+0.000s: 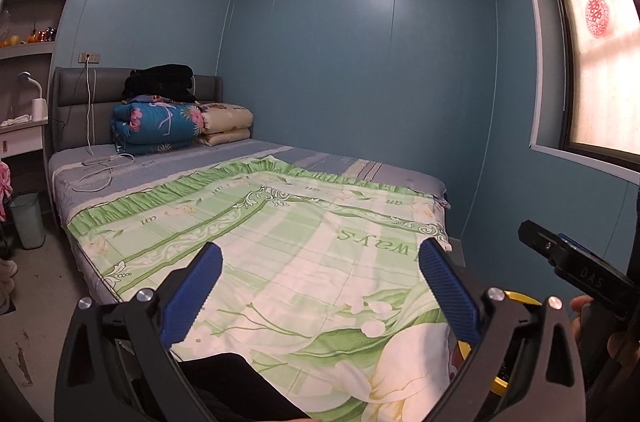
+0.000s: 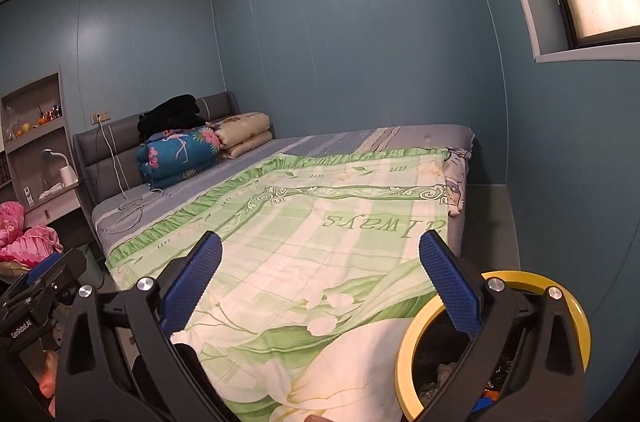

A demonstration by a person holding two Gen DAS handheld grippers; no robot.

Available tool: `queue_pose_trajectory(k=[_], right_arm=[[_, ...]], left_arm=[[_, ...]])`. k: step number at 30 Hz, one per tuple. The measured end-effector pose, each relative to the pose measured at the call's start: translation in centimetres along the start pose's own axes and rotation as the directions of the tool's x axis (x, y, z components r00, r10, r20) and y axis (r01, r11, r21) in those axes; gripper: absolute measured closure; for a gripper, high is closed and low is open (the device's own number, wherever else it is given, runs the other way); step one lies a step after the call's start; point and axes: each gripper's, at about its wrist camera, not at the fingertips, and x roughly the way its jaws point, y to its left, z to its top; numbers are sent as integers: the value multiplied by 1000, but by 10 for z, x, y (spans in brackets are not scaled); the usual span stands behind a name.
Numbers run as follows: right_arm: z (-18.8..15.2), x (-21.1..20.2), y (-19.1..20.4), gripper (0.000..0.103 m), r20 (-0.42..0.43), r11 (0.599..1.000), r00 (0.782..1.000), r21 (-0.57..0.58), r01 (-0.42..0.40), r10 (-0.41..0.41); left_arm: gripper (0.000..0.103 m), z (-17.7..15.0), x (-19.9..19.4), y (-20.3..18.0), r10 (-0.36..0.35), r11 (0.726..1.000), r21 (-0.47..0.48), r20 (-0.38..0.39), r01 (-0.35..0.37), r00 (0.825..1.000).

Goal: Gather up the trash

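Left gripper [image 1: 320,276]: jaws spread wide, nothing between the blue pads, above the near end of the bed [image 1: 256,158]. Right gripper [image 2: 320,276]: likewise spread wide and empty, above the same green floral quilt [image 2: 304,234].

Yellow-rimmed trash bin [image 2: 576,318]: at the foot of the bed on its right side, partly behind the right gripper's right finger; scraps visible inside.

Quilt surface: flat and bare across its width. Folded bedding [image 1: 160,122] stacked at the headboard, well apart.

Open floor strip between the bed's right edge and the blue wall [image 2: 560,142]. Pale wastebasket [image 1: 28,218] on the floor beside the bed's left edge.
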Motion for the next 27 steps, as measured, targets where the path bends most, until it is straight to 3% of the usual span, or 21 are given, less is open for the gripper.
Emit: queue_pose_trajectory(k=[11,27], right_arm=[[-1,-7,-2,8,12,1000,1000,-5,11,-11],[-6,-4,-5,8,0,1000,1000,3,13,-13]], left_arm=[[8,-4,-13,-2,-10,999,-30,25,11,1000],[8,-10,-9,-3,-24,999,-39,-3,24,1000]])
